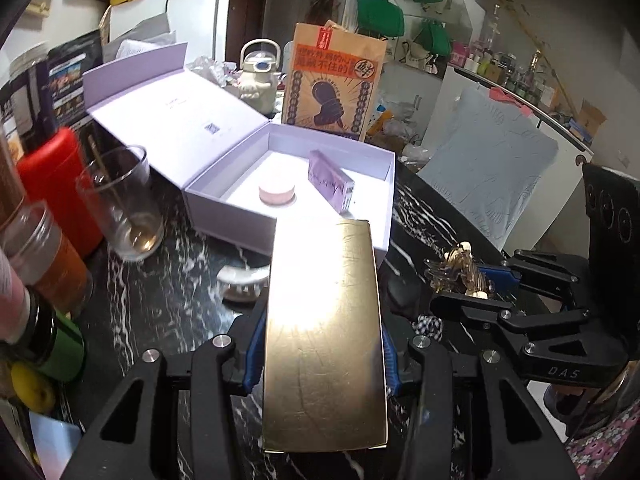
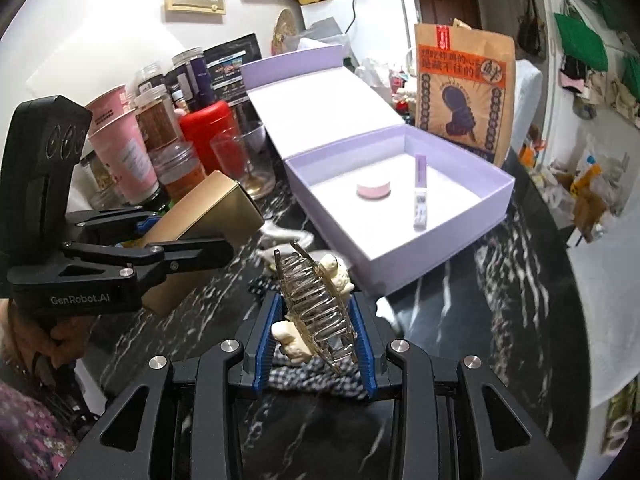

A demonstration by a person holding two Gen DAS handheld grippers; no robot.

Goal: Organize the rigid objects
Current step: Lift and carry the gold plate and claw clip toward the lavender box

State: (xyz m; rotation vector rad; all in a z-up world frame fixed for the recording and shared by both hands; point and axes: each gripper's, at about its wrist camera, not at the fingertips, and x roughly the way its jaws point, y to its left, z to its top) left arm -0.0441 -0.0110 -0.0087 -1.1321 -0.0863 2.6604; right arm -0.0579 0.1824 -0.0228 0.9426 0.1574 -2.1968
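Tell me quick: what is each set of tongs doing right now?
Left tongs: closed on the gold box.
Right tongs: closed on the clear hair clip.

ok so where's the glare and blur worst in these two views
Left wrist view: strong glare washes out the upper face of the gold box and the white floor of the lilac gift box. Right wrist view: the gold box shows no glare; the clear hair claw is sharp, the marble tabletop streaks. Both views bend straight edges towards the rim.
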